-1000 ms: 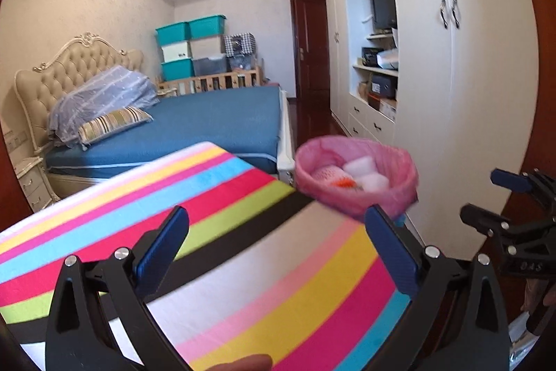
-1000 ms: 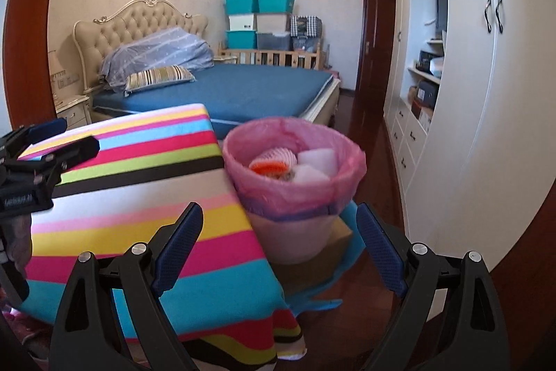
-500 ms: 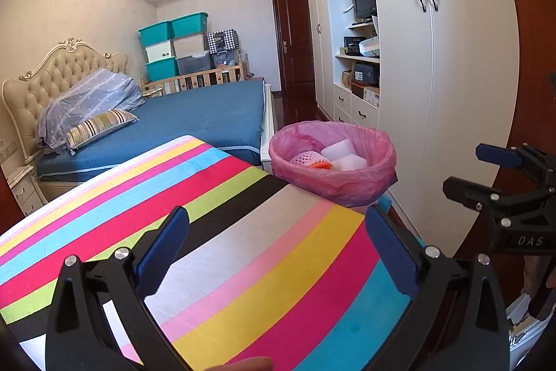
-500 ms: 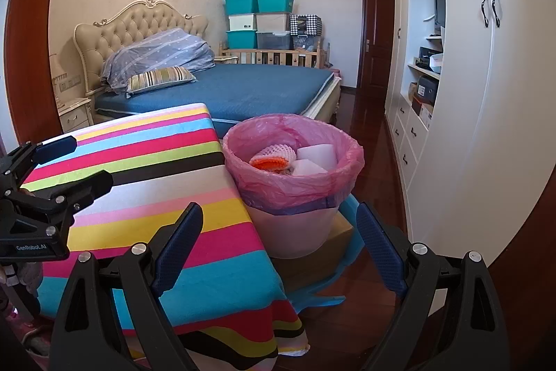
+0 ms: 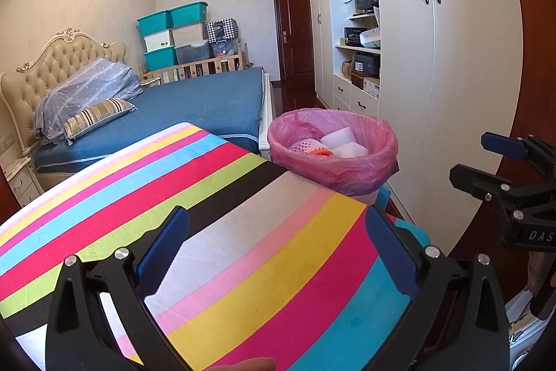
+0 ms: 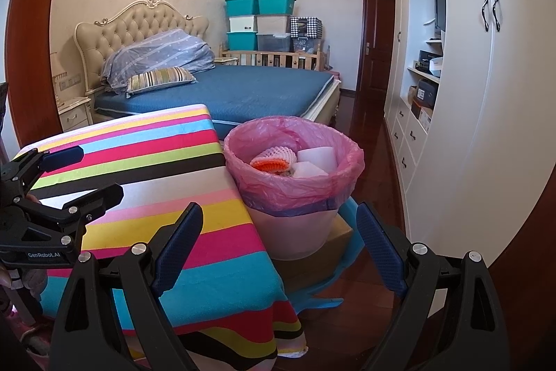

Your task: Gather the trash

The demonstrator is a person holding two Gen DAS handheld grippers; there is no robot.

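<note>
A white bin lined with a pink bag [image 5: 333, 162] [image 6: 295, 193] stands beside the far right edge of a table under a striped cloth [image 5: 208, 214] [image 6: 156, 179]. Inside lie two white foam blocks [image 5: 342, 141] [image 6: 316, 159] and an orange-and-white foam net [image 5: 311, 148] [image 6: 274, 160]. My left gripper [image 5: 276, 252] is open above the cloth, nothing between its fingers. My right gripper [image 6: 278, 246] is open too, hovering low in front of the bin and the table corner. Each gripper appears at the edge of the other's view, the right gripper [image 5: 500, 162] and the left gripper [image 6: 69, 176].
A bed with a blue cover [image 6: 243, 89] lies behind the table. White wardrobes with open shelves [image 6: 486, 93] run along the right. The bin rests on a cardboard box [image 6: 323, 249] over blue sheeting on the dark wood floor [image 6: 368, 134].
Both grippers have pulled back from the bin and stayed open. In the left wrist view the bin has shrunk and moved up; the right view has drawn back slightly.
</note>
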